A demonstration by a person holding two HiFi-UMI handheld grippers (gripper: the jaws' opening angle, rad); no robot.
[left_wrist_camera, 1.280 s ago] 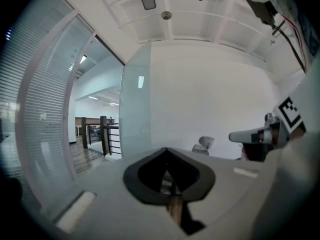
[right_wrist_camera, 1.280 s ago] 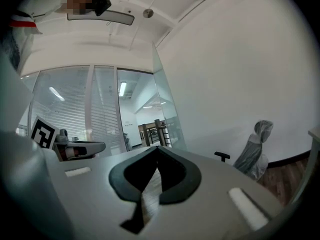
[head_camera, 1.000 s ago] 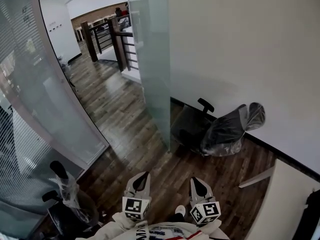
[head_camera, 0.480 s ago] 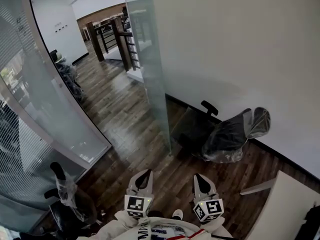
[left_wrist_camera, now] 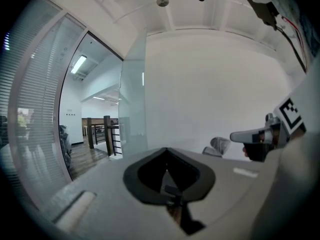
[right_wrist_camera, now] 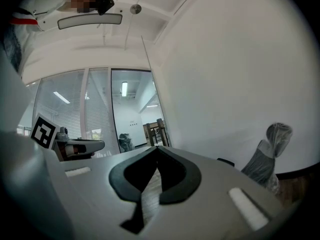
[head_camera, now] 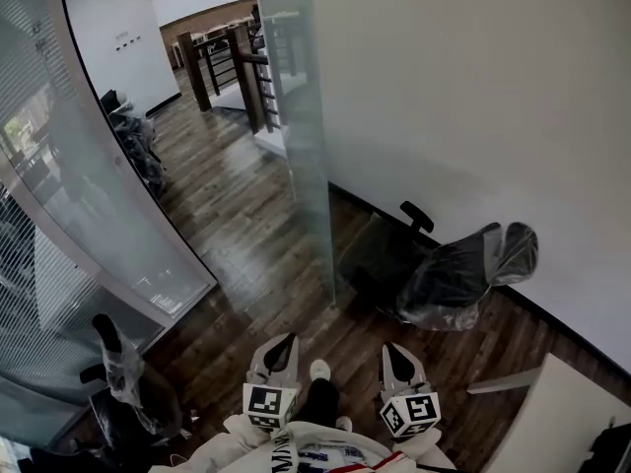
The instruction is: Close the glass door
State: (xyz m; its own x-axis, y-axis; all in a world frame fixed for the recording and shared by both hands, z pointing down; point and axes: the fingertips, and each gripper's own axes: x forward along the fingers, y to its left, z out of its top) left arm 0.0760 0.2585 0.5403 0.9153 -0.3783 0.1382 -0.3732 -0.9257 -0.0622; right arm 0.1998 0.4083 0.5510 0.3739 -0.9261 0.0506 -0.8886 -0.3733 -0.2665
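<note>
The person has stepped nearer the glass door (head_camera: 308,156), which stands open and untouched ahead, while left gripper (head_camera: 284,343) and right gripper (head_camera: 393,349) keep jaws closed, empty

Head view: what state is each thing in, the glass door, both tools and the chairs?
glass door: open, neither tool touching it.
left tool: shut, empty.
right tool: shut, empty.
chair by the wall: wrapped in plastic.
chair at lower left: wrapped in plastic.

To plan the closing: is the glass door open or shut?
Open: the glass door stands swung aside; the wooden floor runs past it.
</note>
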